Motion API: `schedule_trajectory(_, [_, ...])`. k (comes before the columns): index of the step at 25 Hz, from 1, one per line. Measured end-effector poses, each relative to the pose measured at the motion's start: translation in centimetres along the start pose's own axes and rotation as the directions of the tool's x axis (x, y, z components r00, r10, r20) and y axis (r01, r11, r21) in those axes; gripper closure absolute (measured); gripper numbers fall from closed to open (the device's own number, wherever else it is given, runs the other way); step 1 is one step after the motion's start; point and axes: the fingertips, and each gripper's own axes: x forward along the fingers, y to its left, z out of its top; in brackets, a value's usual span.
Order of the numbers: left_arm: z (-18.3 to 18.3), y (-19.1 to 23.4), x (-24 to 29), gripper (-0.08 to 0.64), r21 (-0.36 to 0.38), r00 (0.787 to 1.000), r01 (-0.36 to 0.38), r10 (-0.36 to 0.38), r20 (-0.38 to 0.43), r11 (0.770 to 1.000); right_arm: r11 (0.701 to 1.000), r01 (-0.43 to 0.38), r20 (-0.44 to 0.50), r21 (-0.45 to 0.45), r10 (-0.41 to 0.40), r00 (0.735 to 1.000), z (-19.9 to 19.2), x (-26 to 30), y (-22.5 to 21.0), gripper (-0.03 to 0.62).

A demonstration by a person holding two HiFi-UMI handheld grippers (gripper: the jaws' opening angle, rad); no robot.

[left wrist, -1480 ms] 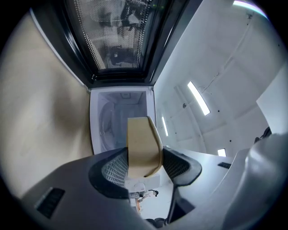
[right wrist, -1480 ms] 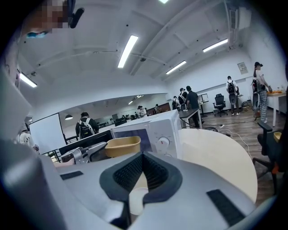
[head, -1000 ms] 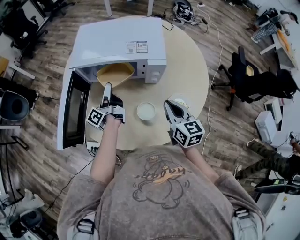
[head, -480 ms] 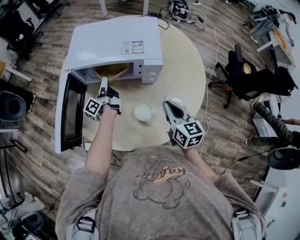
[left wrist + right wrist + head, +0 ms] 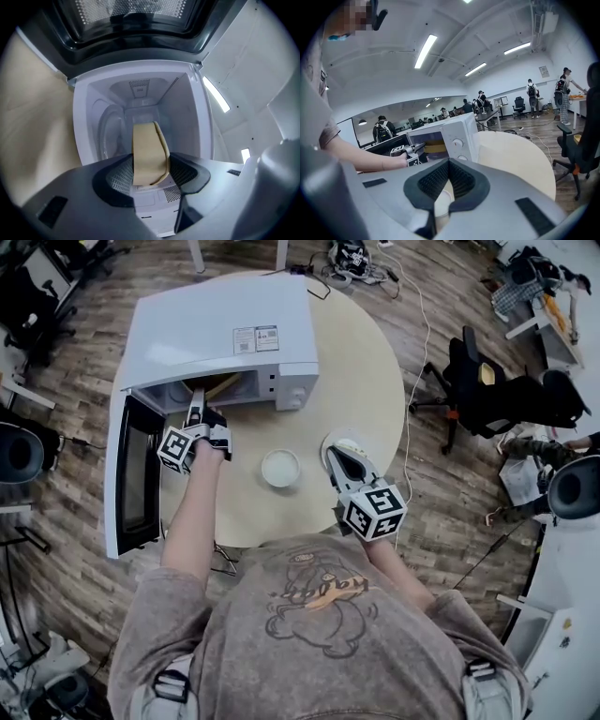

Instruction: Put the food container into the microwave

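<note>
The tan food container (image 5: 149, 154) is held by its rim in my left gripper (image 5: 150, 177), jaws shut on it. It is inside the cavity of the white microwave (image 5: 140, 101), just above the floor. From the head view the left gripper (image 5: 196, 416) reaches into the microwave (image 5: 220, 334) opening, and only a sliver of the container (image 5: 223, 385) shows under the roof. My right gripper (image 5: 339, 461) hovers over the round table's right part, jaws shut and empty. The right gripper view shows the container (image 5: 436, 148) in the oven mouth.
The microwave door (image 5: 131, 474) swings open to the left of my left arm. A white round cup (image 5: 280, 467) stands on the beige table (image 5: 366, 362) between the grippers; another white item (image 5: 351, 441) lies under the right gripper. Office chairs and cables surround the table.
My left gripper has carried the container forward from the microwave's mouth into its cavity, so most of it is now hidden under the roof. The right gripper has stayed put.
</note>
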Motion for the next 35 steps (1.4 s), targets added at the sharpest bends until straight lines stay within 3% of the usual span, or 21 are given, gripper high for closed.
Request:
schedule_trajectory(10, [0.3,1.2,2.2,0.313,0.026,0.999,-0.045,0.046,-0.025,0.999,1.0,0.004,-0.018,0.012,-0.003,1.0,-0.1,0.7,-0.8,0.594])
schedule_trajectory(19, [0.7,2.3,2.2,0.313,-0.047,0.997,-0.077,0.076,-0.021,0.996,1.0,-0.007,-0.033,0.019,0.008,0.999,-0.5,1.3,-0.8,0.594])
schedule_trajectory(35, [0.1,3.3,2.5,0.322,0.018,0.976,-0.192,0.193,-0.099,0.981,1.0,0.007,-0.03,0.024,-0.006,1.0,-0.6,0.9,-1.2,0.594])
